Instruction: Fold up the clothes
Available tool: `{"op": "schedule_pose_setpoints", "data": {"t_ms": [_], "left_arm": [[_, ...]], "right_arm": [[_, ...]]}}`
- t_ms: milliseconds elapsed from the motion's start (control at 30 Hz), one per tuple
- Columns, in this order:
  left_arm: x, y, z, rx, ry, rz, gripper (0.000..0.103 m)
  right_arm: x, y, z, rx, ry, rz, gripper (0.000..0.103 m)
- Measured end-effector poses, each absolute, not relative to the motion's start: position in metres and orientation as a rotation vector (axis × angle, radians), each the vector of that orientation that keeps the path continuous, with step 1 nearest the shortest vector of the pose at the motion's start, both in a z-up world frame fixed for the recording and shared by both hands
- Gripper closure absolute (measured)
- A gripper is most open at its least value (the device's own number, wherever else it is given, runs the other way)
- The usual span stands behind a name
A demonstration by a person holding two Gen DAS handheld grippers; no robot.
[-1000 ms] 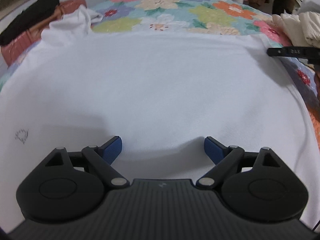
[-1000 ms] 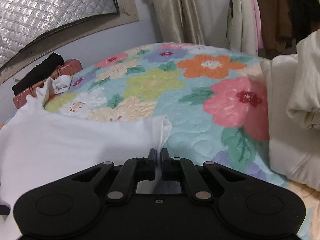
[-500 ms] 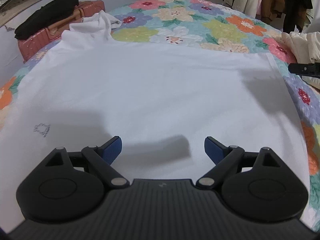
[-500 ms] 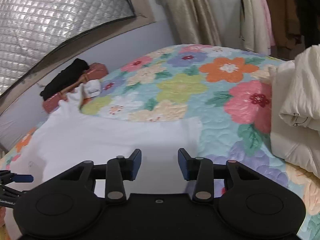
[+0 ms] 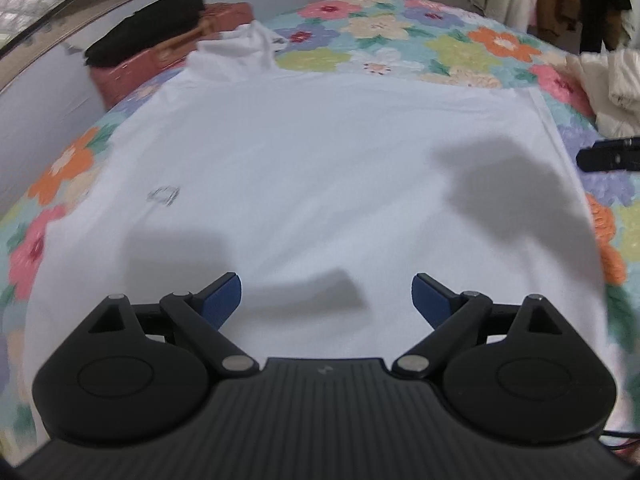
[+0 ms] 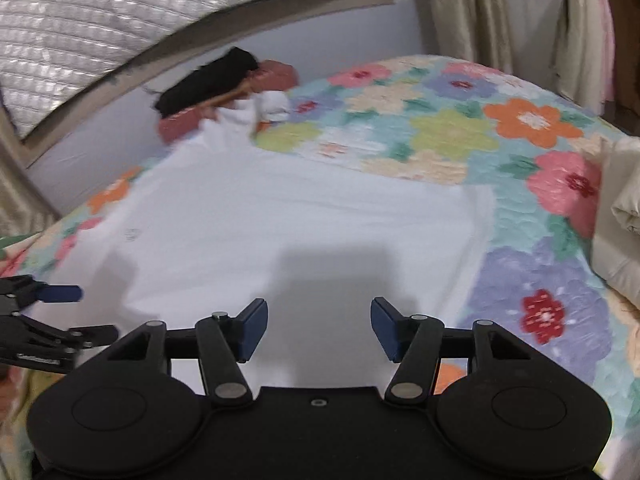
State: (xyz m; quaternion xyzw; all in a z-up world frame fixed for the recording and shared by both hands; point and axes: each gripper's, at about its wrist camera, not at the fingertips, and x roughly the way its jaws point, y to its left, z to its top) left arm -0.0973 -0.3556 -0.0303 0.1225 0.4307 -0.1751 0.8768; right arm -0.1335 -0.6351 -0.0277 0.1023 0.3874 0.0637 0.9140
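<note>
A white T-shirt (image 5: 320,160) lies spread flat on a floral quilt (image 5: 400,40), with a small grey print near its left side and a bunched sleeve at the far left. It also shows in the right wrist view (image 6: 300,220). My left gripper (image 5: 326,294) is open and empty, raised above the shirt's near part. My right gripper (image 6: 318,322) is open and empty, raised above the shirt's right part. The left gripper shows at the left edge of the right wrist view (image 6: 48,312).
A pile of cream clothes (image 6: 620,208) lies on the quilt at the right. A reddish suitcase (image 5: 160,56) with a black garment (image 5: 148,32) on it stands beyond the far left of the bed. Curtains and hanging clothes (image 6: 520,12) line the back.
My right gripper has let go of the shirt's corner, opened wide and pulled back. Both grippers have risen, so more of the shirt and bed shows.
</note>
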Motion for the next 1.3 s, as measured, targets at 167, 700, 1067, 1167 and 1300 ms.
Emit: {"op": "schedule_pose_setpoints", "data": {"t_ms": [167, 700, 1067, 1167, 1300], "left_arm": [[-0.142, -0.337, 0.001, 0.263, 0.832, -0.428, 0.005], [-0.198, -0.285, 0.045, 0.306, 0.917, -0.442, 0.000], [-0.211, -0.271, 0.057, 0.255, 0.909, -0.480, 0.000], [-0.213, -0.271, 0.057, 0.247, 0.918, -0.490, 0.000], [-0.213, -0.272, 0.055, 0.238, 0.924, -0.497, 0.000]], "right_arm": [[-0.163, -0.580, 0.006, 0.088, 0.847, 0.177, 0.040], [-0.225, -0.519, 0.047, 0.183, 0.972, 0.102, 0.019], [-0.249, -0.491, 0.082, 0.260, 0.967, 0.093, 0.017], [-0.250, -0.498, 0.075, 0.287, 0.982, 0.050, 0.017], [-0.248, -0.505, 0.066, 0.306, 1.000, 0.024, 0.017]]}}
